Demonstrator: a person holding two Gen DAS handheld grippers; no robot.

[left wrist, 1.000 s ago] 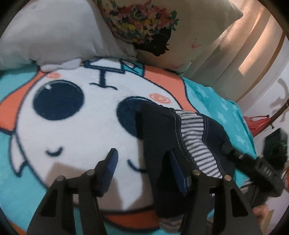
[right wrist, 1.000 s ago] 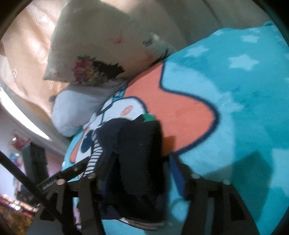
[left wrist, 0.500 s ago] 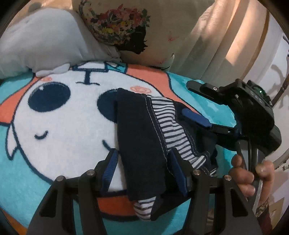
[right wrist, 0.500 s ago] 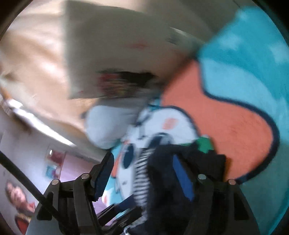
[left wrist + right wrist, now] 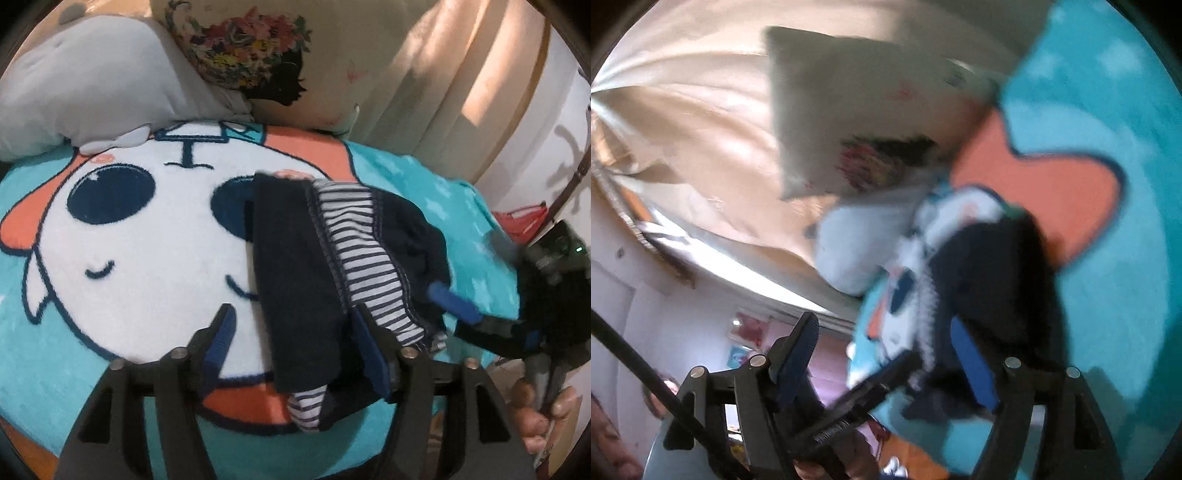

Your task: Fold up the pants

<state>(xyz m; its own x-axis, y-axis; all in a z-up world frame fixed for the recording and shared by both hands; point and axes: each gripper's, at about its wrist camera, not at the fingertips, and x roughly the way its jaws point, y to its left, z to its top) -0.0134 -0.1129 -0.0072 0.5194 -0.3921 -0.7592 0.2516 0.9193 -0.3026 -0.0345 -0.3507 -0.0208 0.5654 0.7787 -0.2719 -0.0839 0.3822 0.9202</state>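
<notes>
the left gripper (image 5: 291, 343) has just been opening astride the near end of the folded pants (image 5: 325, 280) on the blanket (image 5: 74, 332), and the right gripper (image 5: 452, 306), also just opened, looks clear, so either could snag and undo the fold.

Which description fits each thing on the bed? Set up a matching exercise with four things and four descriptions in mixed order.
Things:
1. pants
2. blanket
3. grey pillow
4. cream pillow

Descriptions:
A. flower print with a black profile
B. teal, with a cartoon face
C. plain, left of the other pillow
D. navy, striped lining showing

Pairs: 1-D, 2-B, 3-C, 4-A
</notes>
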